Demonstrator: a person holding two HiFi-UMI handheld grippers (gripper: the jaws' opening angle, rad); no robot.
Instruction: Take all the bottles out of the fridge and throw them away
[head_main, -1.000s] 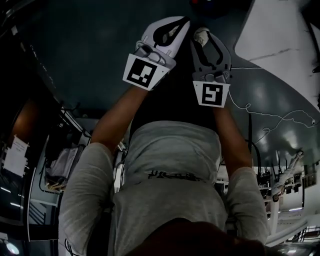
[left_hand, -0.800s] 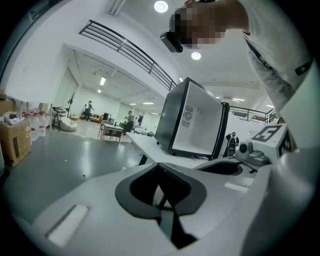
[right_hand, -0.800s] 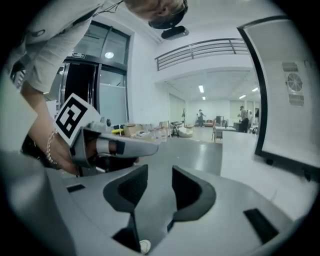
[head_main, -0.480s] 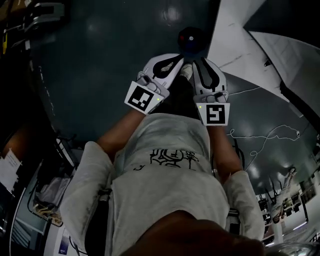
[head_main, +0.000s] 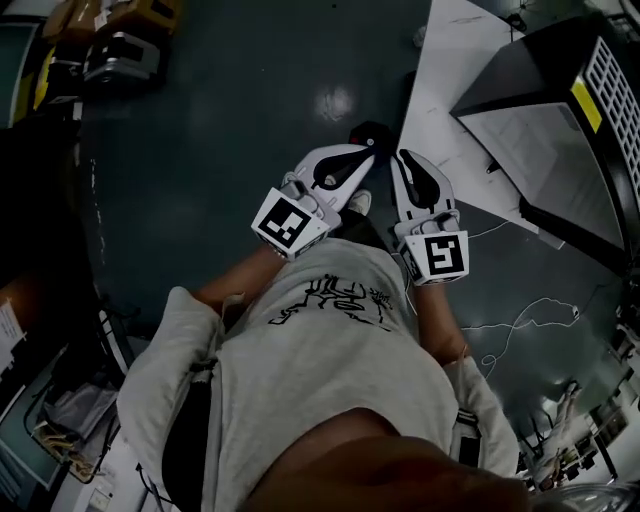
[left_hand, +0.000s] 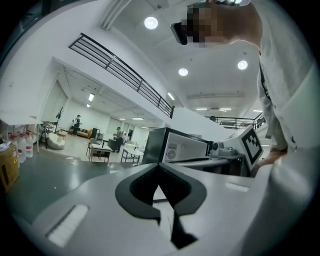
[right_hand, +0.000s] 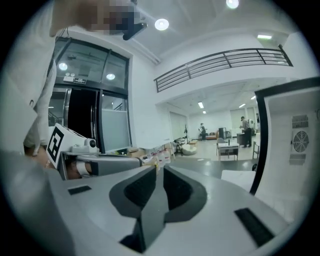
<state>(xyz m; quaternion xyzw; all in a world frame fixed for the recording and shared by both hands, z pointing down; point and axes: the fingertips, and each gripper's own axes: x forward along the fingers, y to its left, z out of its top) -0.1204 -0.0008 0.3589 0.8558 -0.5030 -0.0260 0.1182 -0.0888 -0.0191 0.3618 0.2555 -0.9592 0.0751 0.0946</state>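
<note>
My head view is dim and underexposed, with one pale glare patch (head_main: 335, 103) on the dark floor (head_main: 220, 150), while both gripper views are bright under round ceiling lights (left_hand: 151, 22), fisheye-bent with black corners, my left gripper (left_hand: 159, 166) blurred up close.

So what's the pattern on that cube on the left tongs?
The cube shows blocky black marks on white, clearest in the head view.

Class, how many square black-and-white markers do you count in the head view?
2. One is on the left cube, the other on the right cube. Other faces of the cubes may bear hidden markers.
</note>
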